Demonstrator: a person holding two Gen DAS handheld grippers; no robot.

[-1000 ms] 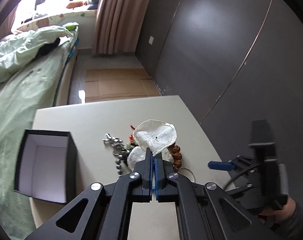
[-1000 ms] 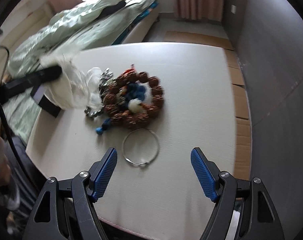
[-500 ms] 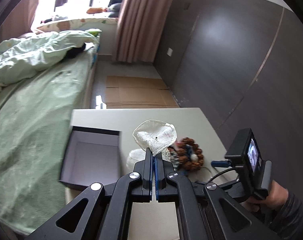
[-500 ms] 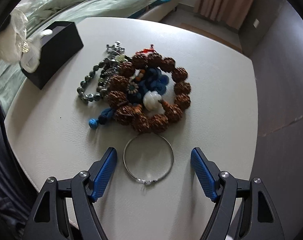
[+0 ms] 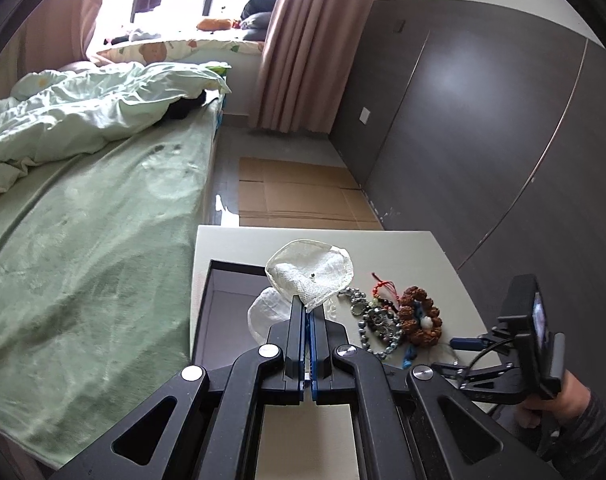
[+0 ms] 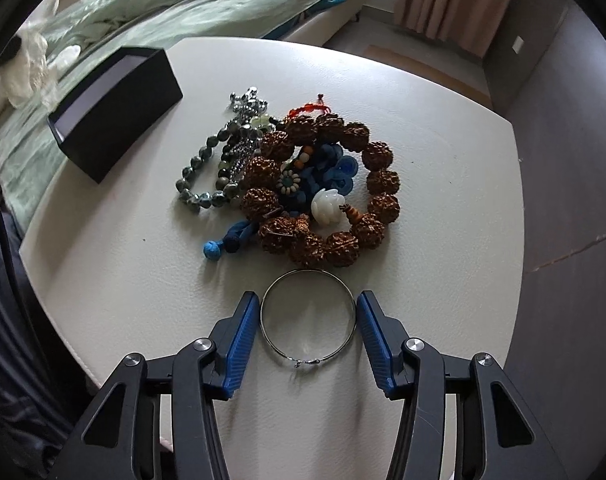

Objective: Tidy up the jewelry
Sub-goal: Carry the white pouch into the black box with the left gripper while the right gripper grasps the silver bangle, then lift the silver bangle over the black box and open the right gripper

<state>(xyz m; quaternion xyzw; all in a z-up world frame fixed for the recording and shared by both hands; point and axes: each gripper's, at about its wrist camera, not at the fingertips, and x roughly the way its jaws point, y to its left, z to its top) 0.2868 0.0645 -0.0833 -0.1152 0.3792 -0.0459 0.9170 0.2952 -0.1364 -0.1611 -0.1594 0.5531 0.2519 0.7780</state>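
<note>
The left gripper [image 5: 306,312], fingers pressed fully together, is pinching a white gauze pouch [image 5: 309,271] above the open black box [image 5: 223,304] at the table's [image 6: 443,152] left edge. The right gripper [image 6: 308,322], half open and grasping nothing, is bracketing a thin silver bangle [image 6: 308,317] lying near the table's near edge, just beside a heap of brown bead bracelets [image 6: 323,188]. The pouch appears due for release into the box; the bangle calls for a gentle closing pinch.
</note>
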